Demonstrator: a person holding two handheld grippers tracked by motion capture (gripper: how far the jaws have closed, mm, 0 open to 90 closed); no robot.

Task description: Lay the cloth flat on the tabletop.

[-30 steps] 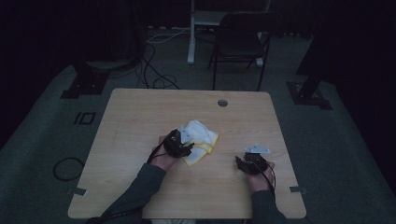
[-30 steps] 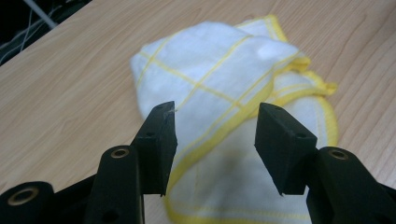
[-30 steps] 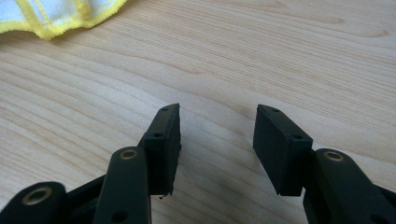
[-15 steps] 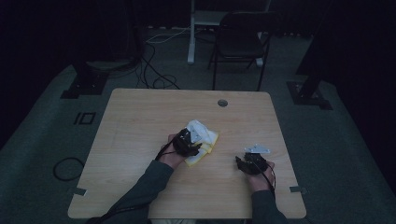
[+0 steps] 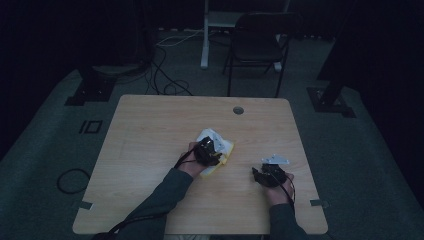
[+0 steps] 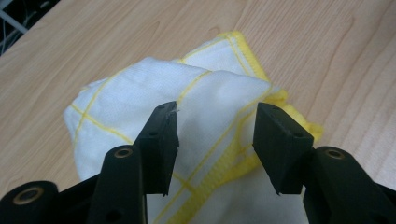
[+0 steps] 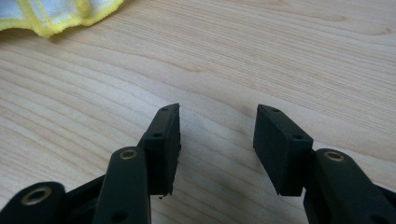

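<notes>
A white cloth with yellow stripes and a yellow hem [image 5: 219, 145] lies folded near the middle of the wooden table [image 5: 150, 135]. My left gripper [image 5: 210, 150] hovers right over it. In the left gripper view the cloth [image 6: 140, 93] spreads beneath my left gripper [image 6: 216, 126], whose jaws stand open over a raised fold without pinching it. My right gripper [image 5: 267, 172] rests to the right of the cloth, near the table's front right. In the right gripper view my right gripper [image 7: 217, 128] is open over bare wood, with the cloth's yellow edge [image 7: 51, 18] at the top left.
A round cable hole [image 5: 238, 110] sits near the table's far edge. Behind the table stand a dark chair [image 5: 257, 47] and a white desk leg [image 5: 205, 35]. Cables [image 5: 165, 85] lie on the floor at the back left.
My left gripper has moved a little to the right and forward over the cloth. The right gripper has stayed where it was.
</notes>
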